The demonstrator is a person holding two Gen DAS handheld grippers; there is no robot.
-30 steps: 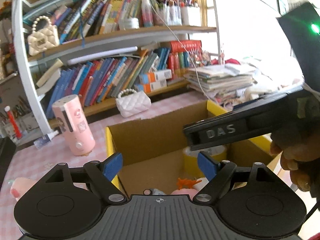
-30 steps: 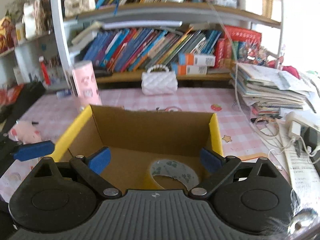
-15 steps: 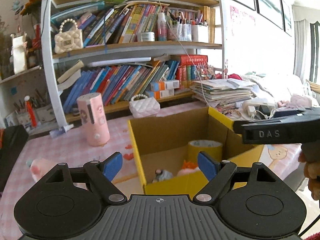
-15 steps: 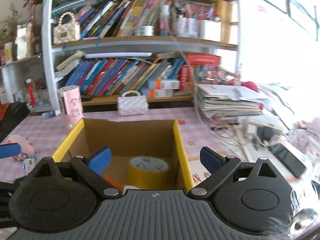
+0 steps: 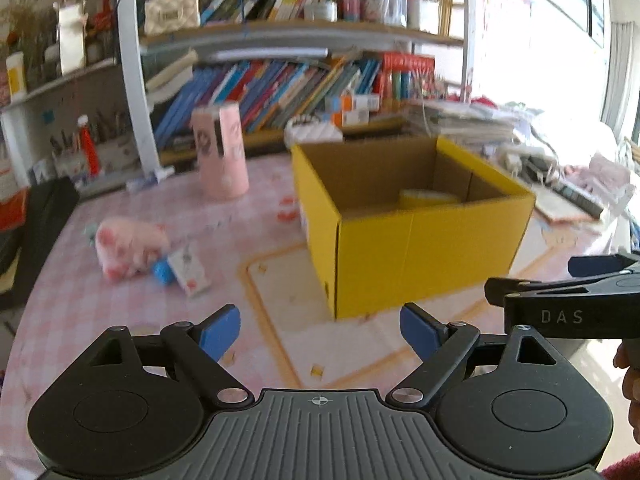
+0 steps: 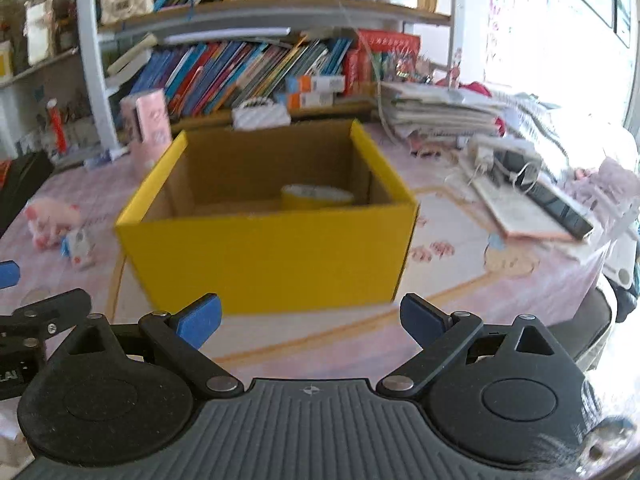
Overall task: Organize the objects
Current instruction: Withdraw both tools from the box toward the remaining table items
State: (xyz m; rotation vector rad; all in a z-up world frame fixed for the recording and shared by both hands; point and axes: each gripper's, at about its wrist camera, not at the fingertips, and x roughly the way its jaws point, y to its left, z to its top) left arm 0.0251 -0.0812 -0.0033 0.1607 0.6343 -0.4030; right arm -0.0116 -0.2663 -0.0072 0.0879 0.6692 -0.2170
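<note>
A yellow cardboard box [image 5: 420, 252] stands open on the pink checked table [image 5: 52, 320]; it also shows in the right wrist view [image 6: 276, 256]. A yellow tape roll [image 6: 318, 197] sits inside it, seen in the left wrist view too [image 5: 428, 199]. A pink plush pig [image 5: 130, 246] and a small white carton [image 5: 189, 269] lie left of the box. My left gripper [image 5: 320, 330] is open and empty, in front of the box. My right gripper [image 6: 310, 318] is open and empty, in front of the box; it enters the left wrist view at the right [image 5: 568, 308].
A pink cylinder [image 5: 220, 150] stands behind the box on the left. A white quilted purse [image 6: 260, 114] sits behind the box. A bookshelf [image 5: 280, 80] fills the back. Stacked papers [image 6: 440, 110] and a book with a remote [image 6: 532, 200] lie at the right.
Both grippers have drawn back and away from the box, from above its opening to in front of its near wall. The pig and carton have come into view.
</note>
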